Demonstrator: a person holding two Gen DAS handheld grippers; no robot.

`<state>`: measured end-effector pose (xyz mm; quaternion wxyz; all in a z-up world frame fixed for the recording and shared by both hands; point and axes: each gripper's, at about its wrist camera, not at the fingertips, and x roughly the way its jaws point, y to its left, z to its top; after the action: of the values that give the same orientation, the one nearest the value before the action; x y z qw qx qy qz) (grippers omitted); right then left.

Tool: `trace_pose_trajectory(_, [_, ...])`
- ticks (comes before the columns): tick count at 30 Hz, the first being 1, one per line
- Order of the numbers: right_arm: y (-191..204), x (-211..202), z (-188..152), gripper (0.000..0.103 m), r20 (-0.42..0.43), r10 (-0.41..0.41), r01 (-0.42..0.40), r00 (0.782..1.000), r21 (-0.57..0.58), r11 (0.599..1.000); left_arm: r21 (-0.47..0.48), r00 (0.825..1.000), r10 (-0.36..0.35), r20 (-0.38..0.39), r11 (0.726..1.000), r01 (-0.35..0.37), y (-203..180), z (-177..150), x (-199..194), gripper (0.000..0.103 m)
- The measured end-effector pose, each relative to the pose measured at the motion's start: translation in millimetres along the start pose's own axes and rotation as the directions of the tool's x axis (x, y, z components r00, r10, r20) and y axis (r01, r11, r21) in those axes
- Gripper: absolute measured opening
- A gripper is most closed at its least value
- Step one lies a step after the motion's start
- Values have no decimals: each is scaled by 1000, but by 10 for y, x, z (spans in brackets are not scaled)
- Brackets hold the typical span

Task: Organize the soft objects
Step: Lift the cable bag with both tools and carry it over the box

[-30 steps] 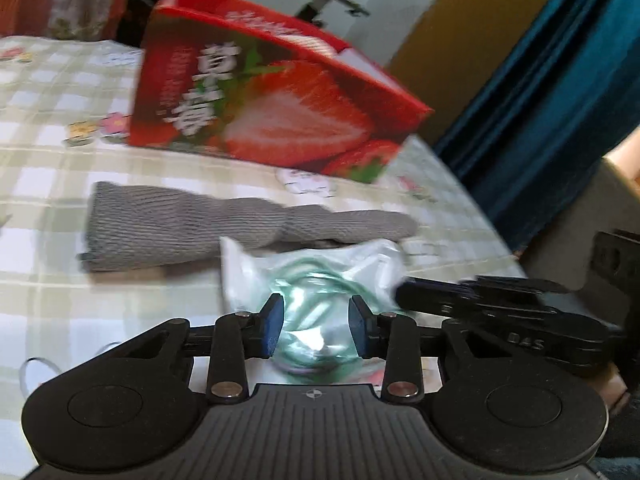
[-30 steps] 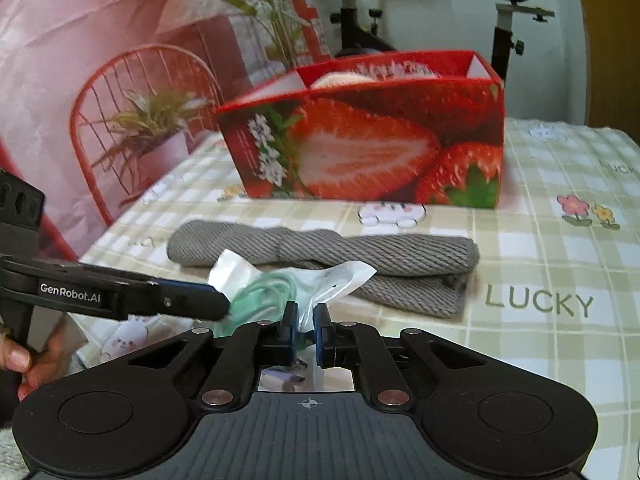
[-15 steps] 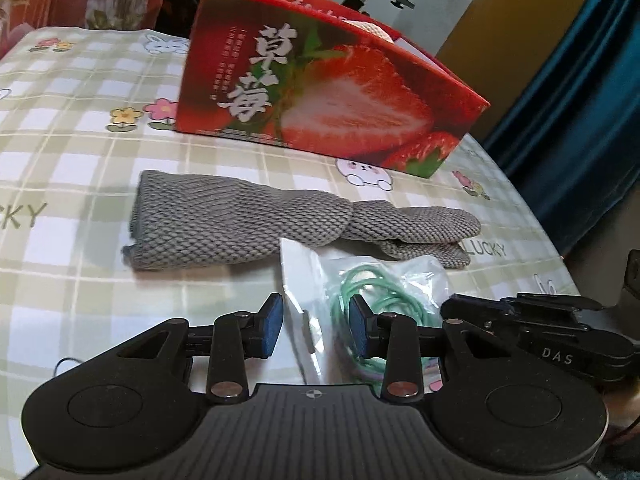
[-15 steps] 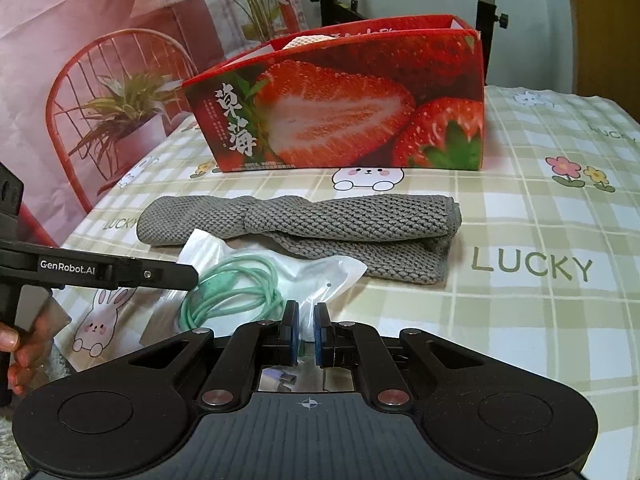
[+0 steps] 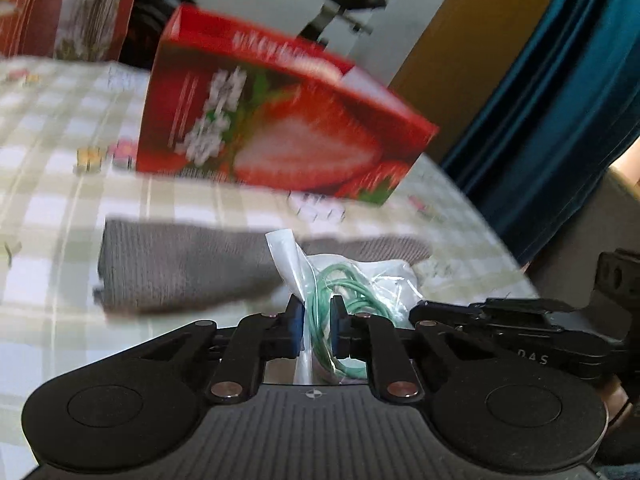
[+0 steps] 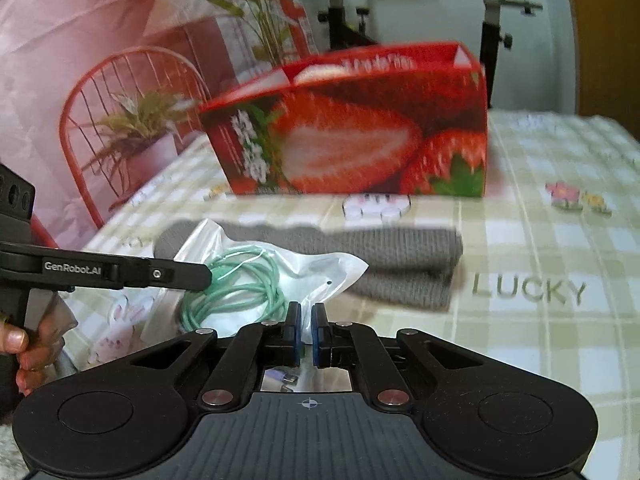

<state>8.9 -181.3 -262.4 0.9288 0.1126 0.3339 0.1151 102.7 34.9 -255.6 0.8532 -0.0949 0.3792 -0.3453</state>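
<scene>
A clear plastic bag with a coiled green cable (image 5: 344,280) (image 6: 248,280) is held off the table between both grippers. My left gripper (image 5: 316,320) is shut on the bag's left part. My right gripper (image 6: 306,330) is shut on the bag's right edge. A grey knitted cloth (image 5: 180,264) (image 6: 400,256) lies rolled on the checked tablecloth just beyond the bag. A red strawberry-print box (image 5: 280,120) (image 6: 360,128) stands open-topped behind the cloth.
The checked tablecloth (image 6: 540,240) bears "LUCKY" print and cartoon stickers. A red wire chair and a potted plant (image 6: 132,132) stand past the table's left edge. A blue curtain (image 5: 560,100) hangs right of the table. An exercise bike stands behind the box.
My left gripper has closed from open onto the bag. The bag has risen off the table, held by both grippers. Both views are blurred by motion.
</scene>
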Motion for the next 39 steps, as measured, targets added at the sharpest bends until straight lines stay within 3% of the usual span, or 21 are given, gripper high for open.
trace_pose_trajectory(5, [38, -171, 275, 5, 81, 22, -19, 996, -35, 999, 42, 995, -28, 94, 999, 24, -124, 272, -242, 14])
trace_pose_trajectory(12, [79, -217, 986, 5, 179, 31, -9, 983, -121, 993, 87, 980, -35, 194, 996, 18, -266, 945, -345, 14])
trace_pose_trajectory(17, [54, -78, 1538, 5, 234, 26, 20, 972, -191, 981, 143, 962, -29, 271, 990, -11, -255, 1396, -225, 14])
trace_pose_trajectory(22, [-43, 263, 1998, 5, 263, -2, 64, 965, -230, 971, 130, 950, -7, 311, 991, -35, -131, 1770, 67, 14])
trace_pose_trajectory(31, [-391, 1043, 2425, 5, 183, -86, 128, 979, -234, 964, 116, 974, 81, 211, 987, -107, 166, 2229, 797, 14])
trace_pose_trajectory(39, [-562, 1598, 2363, 5, 16, -150, 150, 988, -216, 965, 166, 985, 165, 57, 971, -172, 291, 2154, 1176, 19])
